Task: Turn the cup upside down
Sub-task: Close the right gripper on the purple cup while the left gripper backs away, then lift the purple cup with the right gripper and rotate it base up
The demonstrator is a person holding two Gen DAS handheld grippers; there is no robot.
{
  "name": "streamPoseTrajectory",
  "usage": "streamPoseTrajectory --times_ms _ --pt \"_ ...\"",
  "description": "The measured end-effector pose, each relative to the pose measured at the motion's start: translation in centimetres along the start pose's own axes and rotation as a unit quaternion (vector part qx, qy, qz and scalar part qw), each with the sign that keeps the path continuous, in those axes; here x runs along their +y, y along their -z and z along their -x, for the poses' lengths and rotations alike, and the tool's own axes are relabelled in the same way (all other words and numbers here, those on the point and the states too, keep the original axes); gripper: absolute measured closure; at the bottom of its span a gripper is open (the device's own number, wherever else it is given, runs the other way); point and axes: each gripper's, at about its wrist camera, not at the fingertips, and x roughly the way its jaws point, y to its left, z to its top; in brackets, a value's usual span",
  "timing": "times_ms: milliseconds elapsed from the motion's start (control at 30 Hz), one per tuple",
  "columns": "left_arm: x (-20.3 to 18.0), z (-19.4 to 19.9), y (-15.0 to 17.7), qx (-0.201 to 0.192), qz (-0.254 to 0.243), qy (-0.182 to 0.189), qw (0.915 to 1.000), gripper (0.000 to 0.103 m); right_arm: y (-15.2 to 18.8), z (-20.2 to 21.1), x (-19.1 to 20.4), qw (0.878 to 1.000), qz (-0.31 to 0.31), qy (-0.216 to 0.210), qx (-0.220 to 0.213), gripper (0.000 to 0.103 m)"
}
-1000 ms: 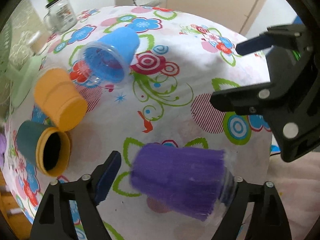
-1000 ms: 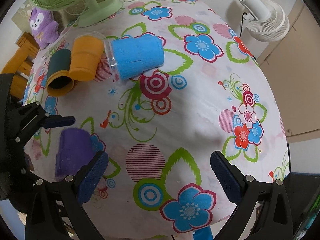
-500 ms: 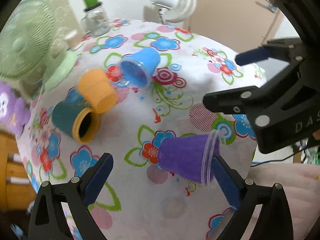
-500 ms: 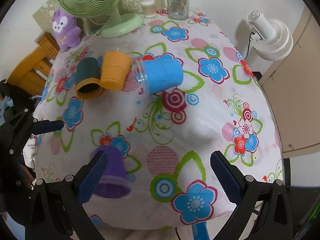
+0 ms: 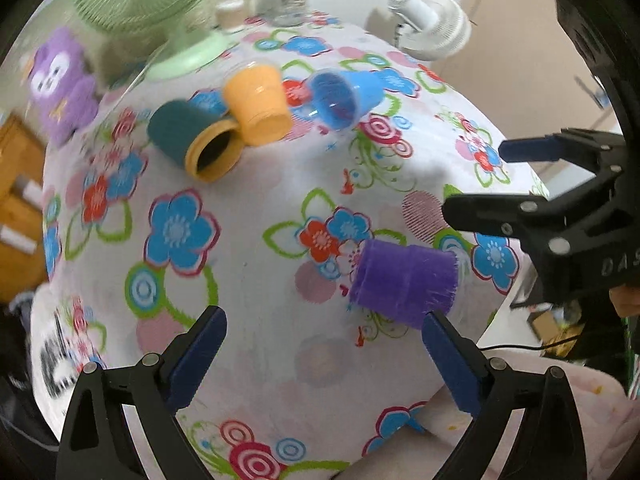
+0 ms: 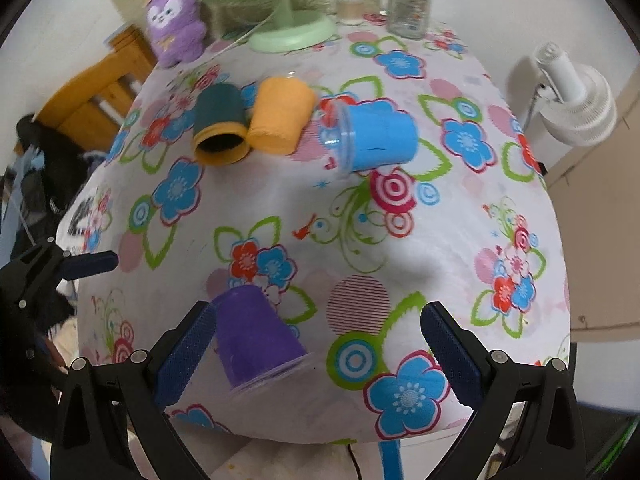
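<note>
A purple cup (image 6: 256,334) stands upside down, rim on the floral tablecloth, near the table's front edge; it also shows in the left wrist view (image 5: 404,282). A blue cup (image 6: 376,136), an orange cup (image 6: 280,118) and a dark green cup (image 6: 219,126) lie on their sides farther back. My left gripper (image 5: 320,354) is open and empty, pulled back from the purple cup. My right gripper (image 6: 316,348) is open and empty, its left finger just beside the purple cup.
A green fan (image 6: 288,20), a purple plush toy (image 6: 174,16), a glass jar (image 6: 412,6) and a small white container (image 6: 349,6) stand at the table's far edge. A white fan (image 6: 576,92) is beyond the right edge. A wooden chair (image 6: 86,92) stands at the left.
My left gripper has let go of the purple cup, which now stands rim down, and has drawn back and up. The right gripper has also pulled back, showing more of the table.
</note>
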Motion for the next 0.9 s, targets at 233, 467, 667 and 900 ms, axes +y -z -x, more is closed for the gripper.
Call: streamPoseTrajectory --times_ms 233,467,667,900 --pt "2.0 -1.1 1.7 0.014 0.076 -0.01 0.9969 0.004 -0.7 -1.9 3.0 0.995 0.086 -0.012 0.039 0.0" --pt "3.1 -3.4 3.6 0.038 0.138 -0.016 0.9895 0.004 -1.3 -5.0 5.3 0.984 0.16 -0.012 0.082 0.002" --pt "3.6 -4.7 4.5 0.047 0.165 -0.021 0.985 0.004 -0.9 -8.0 6.5 0.972 0.195 -0.011 0.133 0.014" --pt "4.0 -5.9 4.9 0.052 0.182 -0.02 0.9817 0.004 -0.7 -10.4 7.2 0.956 0.235 0.014 0.178 0.02"
